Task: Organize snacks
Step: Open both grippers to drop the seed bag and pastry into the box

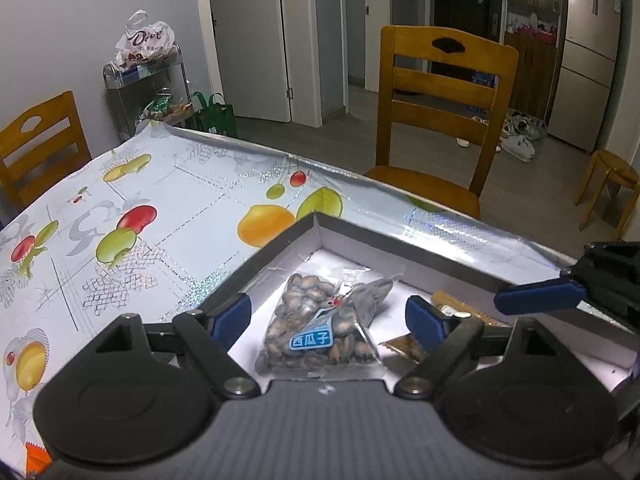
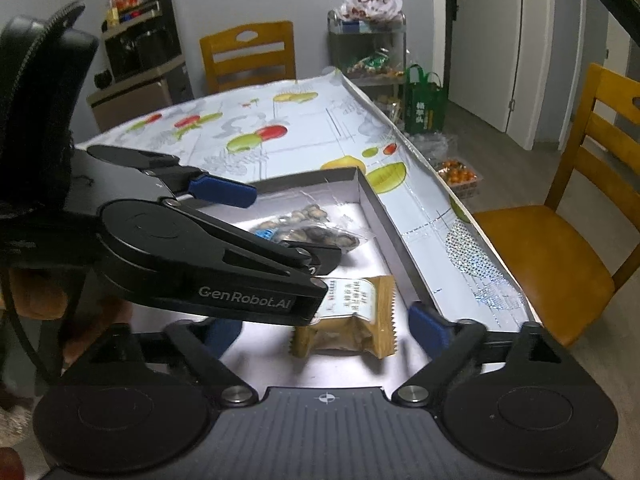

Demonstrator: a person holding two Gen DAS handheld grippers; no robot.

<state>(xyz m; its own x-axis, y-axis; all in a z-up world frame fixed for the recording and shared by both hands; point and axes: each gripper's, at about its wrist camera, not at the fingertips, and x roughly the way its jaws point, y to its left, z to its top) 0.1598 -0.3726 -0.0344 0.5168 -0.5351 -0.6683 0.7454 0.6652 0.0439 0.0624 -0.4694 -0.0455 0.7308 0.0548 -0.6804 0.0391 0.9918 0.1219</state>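
A shallow cardboard box [image 1: 280, 246] with a white floor lies on the fruit-print table. In it lies a clear bag of watermelon seeds with a blue label [image 1: 320, 326], also in the right wrist view [image 2: 308, 232]. My left gripper [image 1: 328, 320] is open, its blue pads on either side of the bag, not touching it. Beside the bag lies a tan snack packet [image 2: 352, 320], partly seen in the left wrist view [image 1: 460, 312]. My right gripper [image 2: 324, 326] is open around the tan packet; the left gripper's body [image 2: 208, 256] covers part of it. The right gripper's blue fingertip [image 1: 536, 298] shows at the left view's right edge.
Wooden chairs [image 1: 444, 120] stand at the table's far side and right [image 2: 576, 216]. A metal rack with a snack bag [image 1: 146, 64] and a green tote [image 2: 424, 106] stand by the wall. An orange packet corner [image 1: 36, 456] lies at the table's near left.
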